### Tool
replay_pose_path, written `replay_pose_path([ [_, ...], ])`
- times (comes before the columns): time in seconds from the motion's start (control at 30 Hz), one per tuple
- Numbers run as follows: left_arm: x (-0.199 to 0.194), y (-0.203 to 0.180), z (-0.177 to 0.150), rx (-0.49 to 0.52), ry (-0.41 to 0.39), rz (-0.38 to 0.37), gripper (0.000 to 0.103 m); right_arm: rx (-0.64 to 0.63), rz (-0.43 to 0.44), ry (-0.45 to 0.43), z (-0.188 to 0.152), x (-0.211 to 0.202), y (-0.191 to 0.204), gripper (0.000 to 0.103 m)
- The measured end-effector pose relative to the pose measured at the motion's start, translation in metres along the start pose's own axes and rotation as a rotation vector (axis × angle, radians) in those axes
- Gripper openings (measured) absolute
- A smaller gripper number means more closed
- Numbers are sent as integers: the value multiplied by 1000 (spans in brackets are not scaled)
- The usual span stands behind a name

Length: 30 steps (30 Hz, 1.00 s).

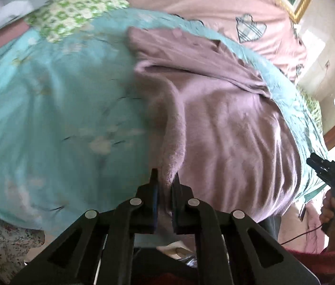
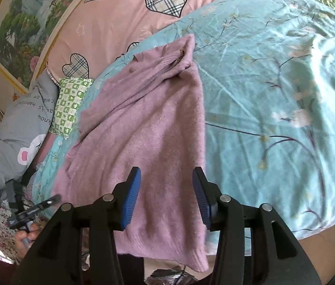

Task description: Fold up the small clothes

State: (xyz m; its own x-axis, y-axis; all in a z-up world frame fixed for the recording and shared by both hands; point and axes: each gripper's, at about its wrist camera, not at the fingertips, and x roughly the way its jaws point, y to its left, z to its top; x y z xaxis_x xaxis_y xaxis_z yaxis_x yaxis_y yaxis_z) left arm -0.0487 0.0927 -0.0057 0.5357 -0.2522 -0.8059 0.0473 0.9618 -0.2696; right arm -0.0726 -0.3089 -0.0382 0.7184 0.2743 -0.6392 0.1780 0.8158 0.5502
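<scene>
Two grippers work over one mauve knitted sweater (image 2: 148, 128) that lies spread on a turquoise flowered quilt (image 2: 274, 95), its hem hanging over the near edge of the bed and its collar and a folded sleeve toward the pink bedcover with checked hearts (image 2: 129, 7). The left gripper (image 1: 165, 178) has its fingers pinched almost together on a raised fold along the sweater's edge, and the fabric is drawn up in a ridge between the pads. The right gripper (image 2: 166, 178) hangs over the lower part of the sweater with its blue pads (image 2: 133, 197) standing about half apart; nothing is between them and they do not press on the knit. In the left wrist view the right gripper shows at the far right, held in a hand (image 1: 333, 211). A green checked pillow (image 2: 71, 104) and a grey pillow (image 2: 25, 123) lie beside the quilt, and a framed landscape picture (image 2: 25, 23) stands behind the bed.
</scene>
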Motion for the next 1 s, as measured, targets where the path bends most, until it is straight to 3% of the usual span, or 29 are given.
replay_pose_path([
  [0.13, 8, 34, -17, -62, 25, 7, 4, 1, -12, 17, -9, -4, -10, 47],
  [0.23, 20, 45, -28, -104, 54, -28, 7, 10, -8, 37, -18, -6, -17, 47],
  [0.27, 24, 49, -31, -122, 70, -49, 10, 13, -2, 48, -21, -7, -20, 47],
  [0.37, 35, 47, -39, -139, 98, -73, 39, 18, 14, 82, -29, -9, -27, 47],
  [0.4, 36, 46, -41, -138, 98, -77, 43, 18, 18, 96, -32, -9, -29, 48],
  [0.73, 46, 24, -54, -72, 91, -58, 62, -37, 82, 185, -57, 4, -25, 49],
  [0.87, 53, 17, -60, -71, 113, -86, 83, -80, 128, 195, -68, 17, -16, 51],
  [1.0, 61, 5, -63, -28, 112, -43, 86, -86, 212, 202, -74, 26, -10, 53],
])
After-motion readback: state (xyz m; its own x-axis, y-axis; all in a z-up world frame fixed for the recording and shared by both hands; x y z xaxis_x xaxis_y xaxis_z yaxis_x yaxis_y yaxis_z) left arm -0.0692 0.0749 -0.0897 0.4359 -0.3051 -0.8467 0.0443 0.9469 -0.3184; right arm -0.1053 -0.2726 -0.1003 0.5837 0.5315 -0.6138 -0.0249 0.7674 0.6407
